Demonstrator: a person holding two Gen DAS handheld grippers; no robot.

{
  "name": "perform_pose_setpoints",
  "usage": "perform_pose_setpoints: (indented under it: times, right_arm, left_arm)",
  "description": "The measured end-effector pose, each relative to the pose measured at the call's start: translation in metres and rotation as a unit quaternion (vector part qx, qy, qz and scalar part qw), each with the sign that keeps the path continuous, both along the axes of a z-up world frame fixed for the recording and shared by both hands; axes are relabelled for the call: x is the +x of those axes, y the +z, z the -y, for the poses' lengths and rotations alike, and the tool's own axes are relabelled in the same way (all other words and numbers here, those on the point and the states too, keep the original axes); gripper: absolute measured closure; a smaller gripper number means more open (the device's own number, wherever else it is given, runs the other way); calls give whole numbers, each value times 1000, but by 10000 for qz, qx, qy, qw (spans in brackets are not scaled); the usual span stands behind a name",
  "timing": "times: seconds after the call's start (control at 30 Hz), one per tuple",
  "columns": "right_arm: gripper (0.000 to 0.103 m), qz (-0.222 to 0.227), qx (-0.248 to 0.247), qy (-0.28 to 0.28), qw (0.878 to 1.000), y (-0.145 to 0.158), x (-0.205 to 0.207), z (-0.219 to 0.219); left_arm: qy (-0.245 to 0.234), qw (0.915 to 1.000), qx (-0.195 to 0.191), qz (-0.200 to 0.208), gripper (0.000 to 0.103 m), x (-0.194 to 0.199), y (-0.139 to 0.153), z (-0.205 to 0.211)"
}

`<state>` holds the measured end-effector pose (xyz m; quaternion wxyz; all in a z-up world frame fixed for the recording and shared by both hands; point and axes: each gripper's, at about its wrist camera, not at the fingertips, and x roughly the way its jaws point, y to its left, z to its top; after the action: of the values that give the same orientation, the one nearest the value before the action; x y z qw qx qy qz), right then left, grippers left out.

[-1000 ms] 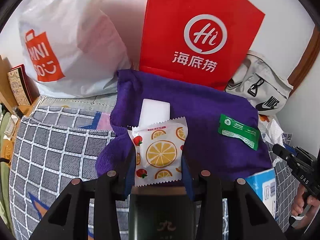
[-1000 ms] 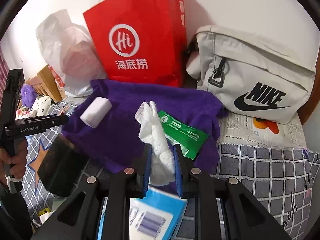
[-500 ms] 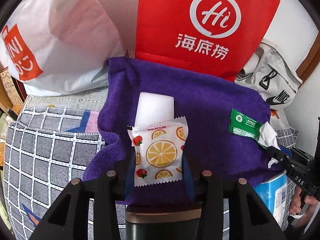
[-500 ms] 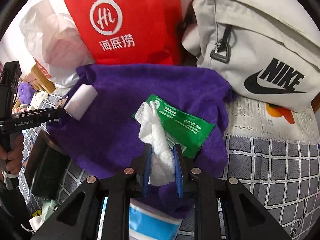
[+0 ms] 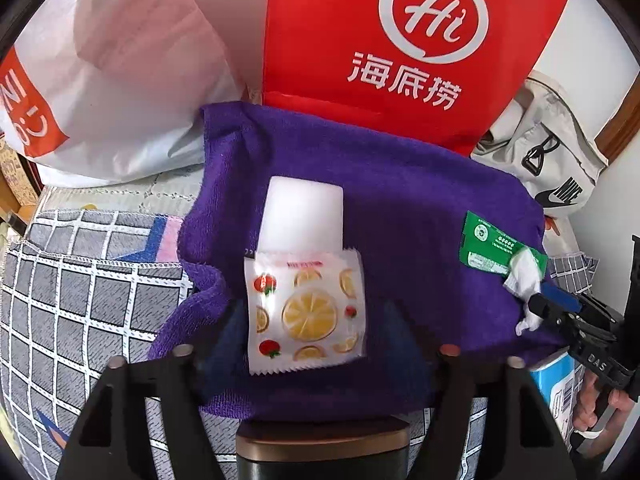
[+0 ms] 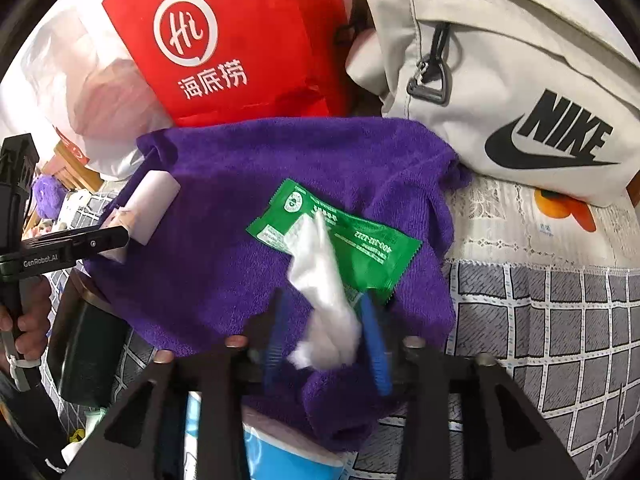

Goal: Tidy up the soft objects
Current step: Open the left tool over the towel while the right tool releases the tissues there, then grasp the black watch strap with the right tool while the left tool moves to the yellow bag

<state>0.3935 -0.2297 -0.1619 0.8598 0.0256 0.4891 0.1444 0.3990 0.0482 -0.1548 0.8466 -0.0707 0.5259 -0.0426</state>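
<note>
A purple towel (image 5: 400, 208) lies spread on the bed, also in the right wrist view (image 6: 224, 184). My left gripper (image 5: 308, 320) has its jaws spread apart; the fruit-print sachet (image 5: 306, 310) lies between them on the towel, against a white sponge block (image 5: 304, 216). My right gripper (image 6: 326, 332) has its jaws apart around a crumpled white tissue (image 6: 324, 288), which rests on a green sachet (image 6: 340, 236). The right gripper (image 5: 536, 300), tissue (image 5: 524, 272) and green sachet (image 5: 488, 248) also show at the right of the left wrist view. The sponge (image 6: 150, 208) sits at the towel's left.
A red paper bag (image 5: 412, 44), a white plastic bag (image 5: 104, 80) and a beige Nike bag (image 6: 500, 72) stand behind the towel. A blue tissue pack (image 6: 280, 456) lies at the towel's near edge. A grey checked bedsheet (image 5: 80, 288) surrounds it.
Both grippers moved forward and down onto the towel and their jaws opened. The fruit sachet and the tissue now lie loose between the fingers.
</note>
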Motion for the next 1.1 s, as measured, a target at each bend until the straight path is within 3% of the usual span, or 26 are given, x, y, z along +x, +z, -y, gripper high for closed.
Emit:
perform_pose_setpoints:
  times: [0.07,0.2,0.6,0.73,0.77,0.9,1.0,1.1]
  right_arm:
    - [39,98,37,17,9999,5,-4,-1]
    - [38,290,-174,-18,9994,18,-15,-5]
    - [38,816,-70,-257,9963,57,-86,-6]
    - [38,742,95,-176,9970,63,-108,-9]
    - [38,554,175,42,9983,64,-123,-16]
    - [38,618,94,196,9979,67,-153,-29]
    - [40,589,66,461,9972,65,-183,-44]
    - [51,506,-104,695,9962,58,-212,-61]
  left_arm:
    - [17,9999,97,43,31,-3,4,1]
    - [37,9998,172,120,31,-11,15,-1]
    - [167,9970,377,651,31,-73,58,-10]
    - [252,9969,182,717,31,-105,67,-17]
    - [255,9970,149,717,31,-115,69,-19]
    - [247,9970,130,722,31,-146,69,-19]
    - [319,9969,115,706,31,-167,65,-23]
    - [389,9965,159,719,31,-186,61,-28]
